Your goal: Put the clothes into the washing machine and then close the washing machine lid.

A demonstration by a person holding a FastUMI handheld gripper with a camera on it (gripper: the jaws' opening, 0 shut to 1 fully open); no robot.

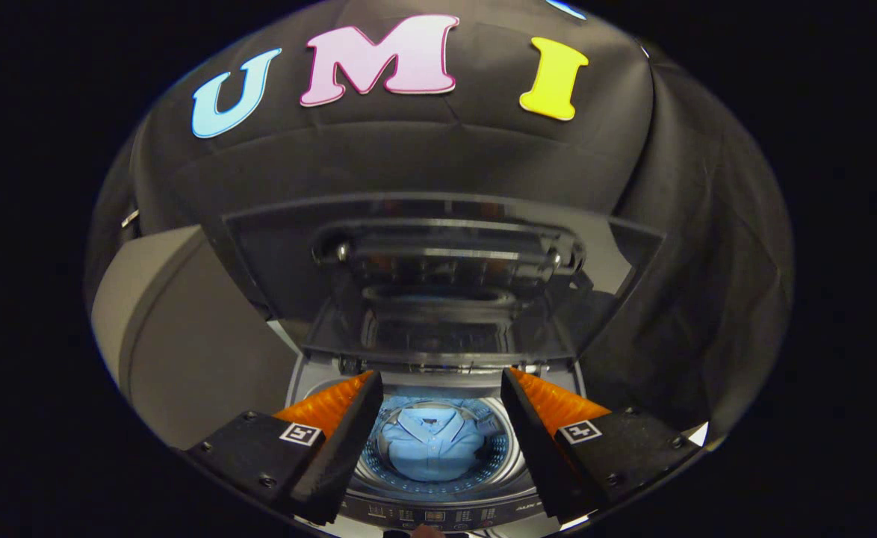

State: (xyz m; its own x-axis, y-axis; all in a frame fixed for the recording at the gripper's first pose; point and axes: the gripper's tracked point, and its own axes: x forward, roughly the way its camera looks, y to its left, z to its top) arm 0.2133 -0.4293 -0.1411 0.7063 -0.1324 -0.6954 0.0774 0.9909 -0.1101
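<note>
the gripper [438, 433] has its fingers spread wide and grasps nothing; below and between them a light blue shirt [432, 444] lies inside the drum [509, 456] of the washer [438, 514]; beyond the fingers the lid [438, 276] stands raised and open.

The gripper [438, 385], its fingers spread apart and holding nothing, covers both sides of the washing machine [438, 493] drum opening. The light-blue collared shirt [431, 448] lying in the drum shows its collar and chest; its sleeves and hem are hidden by the fingers and the drum rim. The control panel [438, 514] markings are too small to tell. The raised glass lid [438, 276] is dark and reflective, so what lies behind it cannot be told. A grey appliance [177, 336] beside the machine is cut off.
</note>
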